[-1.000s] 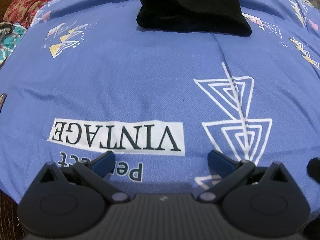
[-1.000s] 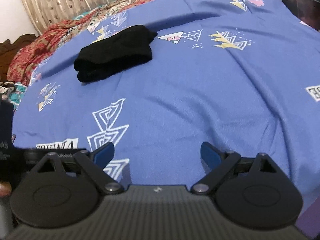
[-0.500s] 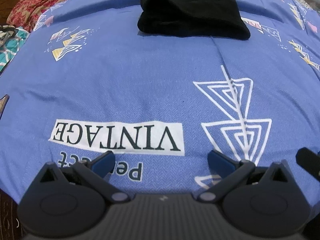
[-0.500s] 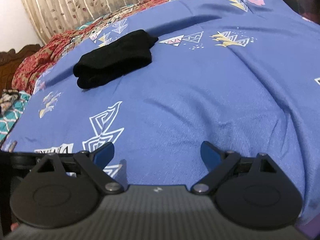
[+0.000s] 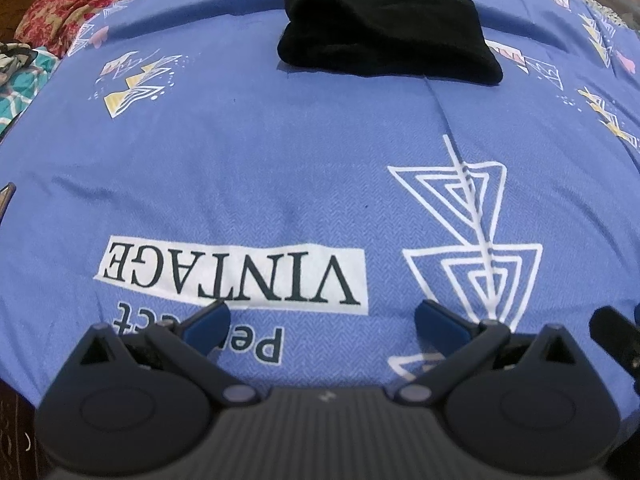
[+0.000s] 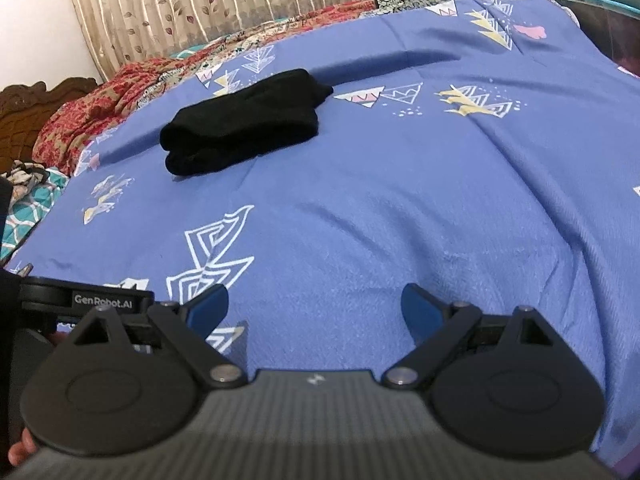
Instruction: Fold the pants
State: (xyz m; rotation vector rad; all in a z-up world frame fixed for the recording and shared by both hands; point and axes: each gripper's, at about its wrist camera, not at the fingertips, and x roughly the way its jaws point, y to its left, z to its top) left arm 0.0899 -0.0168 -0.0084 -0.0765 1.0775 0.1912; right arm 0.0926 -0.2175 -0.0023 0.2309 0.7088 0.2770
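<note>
A: Change over the last second?

B: Small. Both tools have drawn back towards the bed's near edge and the right one has tipped up, so the curtain [image 6: 248,12] now shows. The folded black pants [image 5: 384,46] have not moved: compact bundle, mid-bed towards the far edge, on the blue bedsheet [image 5: 280,168].

A: Tool state?

B: Left tool [image 5: 322,318] jaws wide, nothing held. Right tool [image 6: 316,304] likewise.

A: Reading?

B: Fold looks finished; hands are retreating.

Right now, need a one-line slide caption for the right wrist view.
Open right claw hovers over the blue bedsheet; folded black pants lie ahead, untouched.
</note>
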